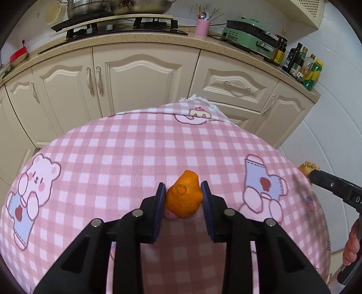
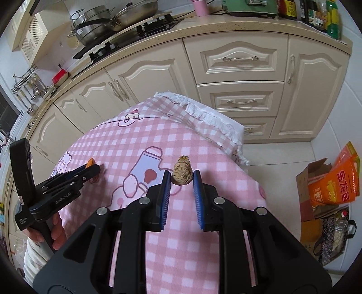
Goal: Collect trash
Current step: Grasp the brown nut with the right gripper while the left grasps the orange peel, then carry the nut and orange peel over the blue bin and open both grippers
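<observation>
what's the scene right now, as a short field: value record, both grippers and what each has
surface: pink checked tablecloth
left gripper: shut on orange peel
right gripper: pads either side of a crumpled brown lump; contact on the right pad unclear
lump identity: cannot tell
backdrop: cream kitchen cabinets, hob with pans
floor at right: orange bag in a cardboard box
bin: none in view

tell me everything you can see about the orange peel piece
The orange citrus peel piece is a curled, dimpled scrap of rind, its stem-end ring mark facing the camera. It sits upright, tapering to a point, pinched between the blue pads of the left claw above the pink checked tablecloth.
</observation>
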Tool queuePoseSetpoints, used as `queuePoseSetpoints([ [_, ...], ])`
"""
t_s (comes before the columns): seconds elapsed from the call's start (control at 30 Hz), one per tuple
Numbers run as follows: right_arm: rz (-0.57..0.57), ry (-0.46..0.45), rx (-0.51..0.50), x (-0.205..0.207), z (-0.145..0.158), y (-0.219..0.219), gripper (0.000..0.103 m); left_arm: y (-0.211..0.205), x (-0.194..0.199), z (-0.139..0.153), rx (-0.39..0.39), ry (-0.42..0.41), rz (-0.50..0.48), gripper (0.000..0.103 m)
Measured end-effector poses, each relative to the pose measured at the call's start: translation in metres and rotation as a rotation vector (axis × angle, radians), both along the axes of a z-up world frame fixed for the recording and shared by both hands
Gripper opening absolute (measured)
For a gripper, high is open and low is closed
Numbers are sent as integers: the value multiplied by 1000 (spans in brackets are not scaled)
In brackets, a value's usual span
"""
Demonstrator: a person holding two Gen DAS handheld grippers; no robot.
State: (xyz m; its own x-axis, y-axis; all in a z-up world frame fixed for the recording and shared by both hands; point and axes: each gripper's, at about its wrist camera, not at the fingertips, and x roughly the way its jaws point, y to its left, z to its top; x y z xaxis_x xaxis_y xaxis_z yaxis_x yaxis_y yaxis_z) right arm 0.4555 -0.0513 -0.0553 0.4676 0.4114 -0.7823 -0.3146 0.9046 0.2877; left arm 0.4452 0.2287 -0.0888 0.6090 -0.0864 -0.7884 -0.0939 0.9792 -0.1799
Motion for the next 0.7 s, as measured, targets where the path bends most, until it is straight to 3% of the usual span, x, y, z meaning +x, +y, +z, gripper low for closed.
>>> queuePoseSetpoints([
  [0.4, -70, 11, -10, -45, 8, -49, 21, -51, -49, 20, -7, -28, -64, 31],
  [0.7, -151, 35, -14, -93, 3, -109, 21, -133, -96, 32, -17, -48, -219, 31],
])
